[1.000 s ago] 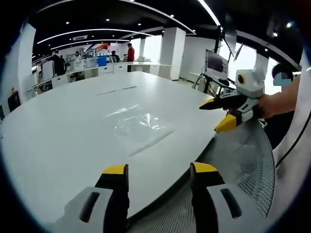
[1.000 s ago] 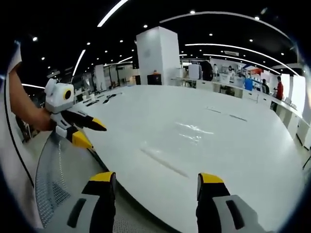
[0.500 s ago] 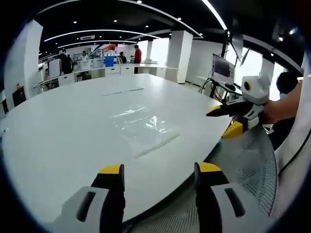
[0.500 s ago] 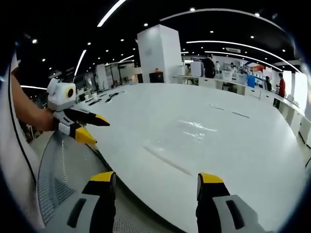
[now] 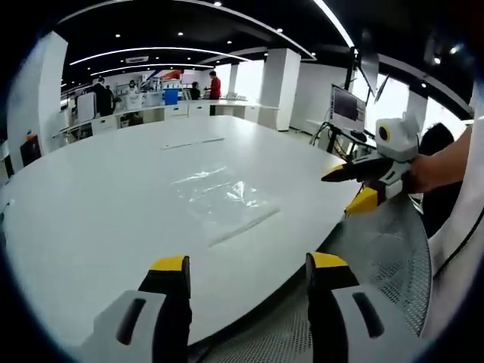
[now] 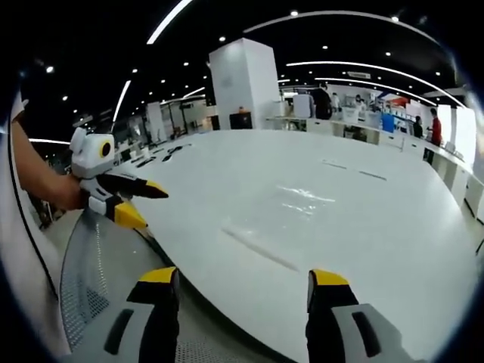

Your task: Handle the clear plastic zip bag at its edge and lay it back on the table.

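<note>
Clear plastic zip bag (image 5: 221, 198) lies flat on the white oval table (image 5: 91, 219), untouched; our left gripper (image 5: 246, 265) and right gripper (image 6: 243, 278) hover spread, empty; we should approach low at its near edge.

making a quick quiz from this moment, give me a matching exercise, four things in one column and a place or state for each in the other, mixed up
Things:
1. clear plastic zip bag
2. left hand-held gripper
3. right hand-held gripper
4. mesh chair back

Places or states:
A. below the table's near edge, perforated grey
B. lying flat on the white table, untouched
C. open, seen from the left gripper view's bottom
D. open, held by a hand at the table's right edge

Pairs: 1-B, 2-C, 3-D, 4-A
</note>
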Demonstrator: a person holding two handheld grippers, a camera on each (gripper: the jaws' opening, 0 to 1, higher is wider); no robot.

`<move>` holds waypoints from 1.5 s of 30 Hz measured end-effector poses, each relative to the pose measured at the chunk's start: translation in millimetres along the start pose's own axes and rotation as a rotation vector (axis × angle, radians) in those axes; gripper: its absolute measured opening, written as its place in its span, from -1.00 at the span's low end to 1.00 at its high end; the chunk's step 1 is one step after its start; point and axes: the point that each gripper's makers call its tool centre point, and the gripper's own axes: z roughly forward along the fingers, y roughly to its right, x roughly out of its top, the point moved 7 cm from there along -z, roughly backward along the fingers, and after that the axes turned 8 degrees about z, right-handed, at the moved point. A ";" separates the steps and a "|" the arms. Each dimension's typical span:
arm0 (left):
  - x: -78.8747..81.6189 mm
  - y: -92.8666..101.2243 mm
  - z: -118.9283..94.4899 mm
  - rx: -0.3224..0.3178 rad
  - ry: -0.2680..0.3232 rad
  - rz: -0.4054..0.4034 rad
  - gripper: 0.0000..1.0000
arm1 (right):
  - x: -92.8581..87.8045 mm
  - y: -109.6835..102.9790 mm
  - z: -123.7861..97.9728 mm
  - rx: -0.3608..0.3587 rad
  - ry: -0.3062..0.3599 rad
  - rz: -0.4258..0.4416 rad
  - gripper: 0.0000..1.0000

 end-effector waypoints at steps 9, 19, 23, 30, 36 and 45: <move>-1.2 1.3 1.3 -0.002 -0.011 0.017 0.25 | 2.7 1.9 -1.1 -0.005 0.026 0.021 0.40; 0.4 2.8 1.8 0.008 -0.011 0.014 0.33 | 3.0 1.1 -0.2 -0.006 0.024 0.023 0.44; 0.2 2.4 2.5 0.006 -0.016 0.017 0.36 | 2.8 1.9 0.3 -0.008 0.023 0.023 0.45; 0.2 4.0 2.1 0.009 -0.021 0.021 0.35 | 2.0 1.6 0.7 -0.011 0.021 0.016 0.46; 2.4 8.0 1.8 0.006 -0.030 0.027 0.35 | 1.8 3.1 1.2 -0.015 0.027 0.017 0.46; 5.4 11.5 0.8 0.002 -0.037 0.031 0.34 | 2.3 2.9 0.9 -0.017 0.032 0.012 0.45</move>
